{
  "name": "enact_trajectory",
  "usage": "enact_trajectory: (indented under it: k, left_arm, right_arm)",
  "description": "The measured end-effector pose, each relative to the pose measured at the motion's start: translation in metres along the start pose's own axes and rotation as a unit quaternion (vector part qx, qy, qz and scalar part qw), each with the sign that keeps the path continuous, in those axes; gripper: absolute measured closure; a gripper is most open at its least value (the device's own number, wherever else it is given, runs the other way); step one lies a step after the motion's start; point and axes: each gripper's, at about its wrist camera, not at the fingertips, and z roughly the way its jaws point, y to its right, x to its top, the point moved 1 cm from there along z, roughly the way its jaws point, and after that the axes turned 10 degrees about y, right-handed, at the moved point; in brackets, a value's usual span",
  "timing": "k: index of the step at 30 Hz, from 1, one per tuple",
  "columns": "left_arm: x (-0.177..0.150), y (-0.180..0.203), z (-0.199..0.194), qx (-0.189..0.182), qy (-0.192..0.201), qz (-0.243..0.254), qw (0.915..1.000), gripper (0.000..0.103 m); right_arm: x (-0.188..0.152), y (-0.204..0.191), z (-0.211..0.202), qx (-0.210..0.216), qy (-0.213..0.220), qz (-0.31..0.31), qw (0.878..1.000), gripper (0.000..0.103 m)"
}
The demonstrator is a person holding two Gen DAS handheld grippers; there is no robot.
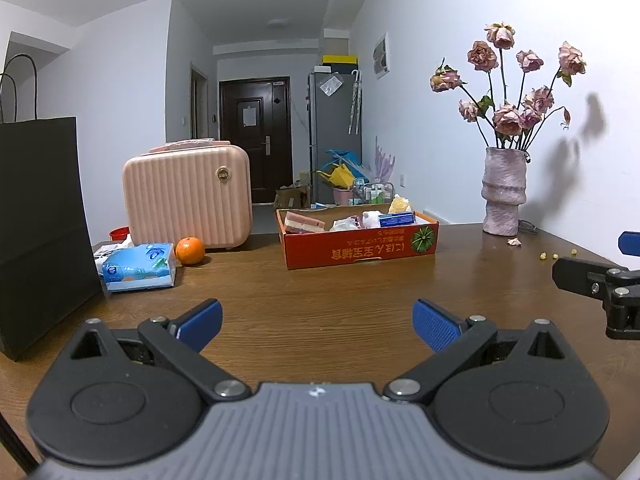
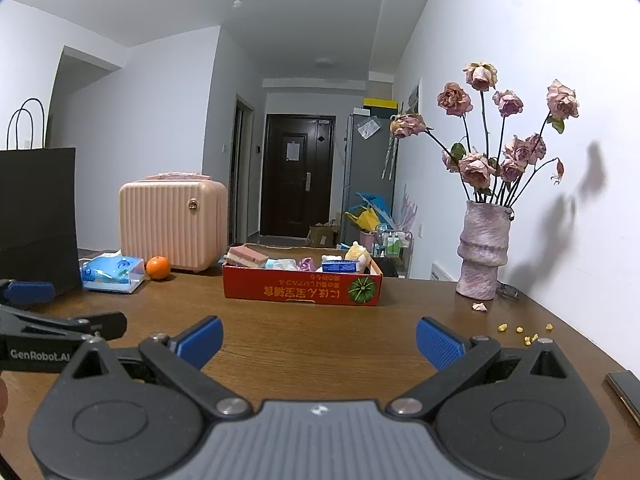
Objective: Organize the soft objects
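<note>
A shallow red cardboard box [image 1: 360, 250] [image 2: 302, 290] stands on the wooden table at the far middle. It holds several soft items: a pink-and-white sponge [image 1: 305, 222] [image 2: 247, 258], crumpled white pieces, a blue packet [image 1: 396, 219] [image 2: 339, 266] and a yellow plush toy [image 2: 359, 254]. A blue tissue pack [image 1: 139, 267] [image 2: 113, 274] lies at the left. My left gripper [image 1: 318, 320] is open and empty above the table, well short of the box. My right gripper [image 2: 320, 338] is open and empty beside it.
A black paper bag [image 1: 40, 232] stands at the left. A pink mini suitcase [image 1: 186, 196] and an orange [image 1: 190, 251] sit behind the tissue pack. A pink vase of dried roses [image 1: 503, 192] stands at the right by the wall, with petal crumbs [image 2: 524, 332] on the table.
</note>
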Motion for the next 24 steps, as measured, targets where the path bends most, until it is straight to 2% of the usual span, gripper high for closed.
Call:
enact_trajectory:
  k: [24]
  left_arm:
    - [-0.0002,0.0026,-0.0009,0.0,0.002,0.002,1.0,0.0]
  right_arm:
    - [0.0025,0.003,-0.004,-0.002,0.005,0.001,1.0,0.0]
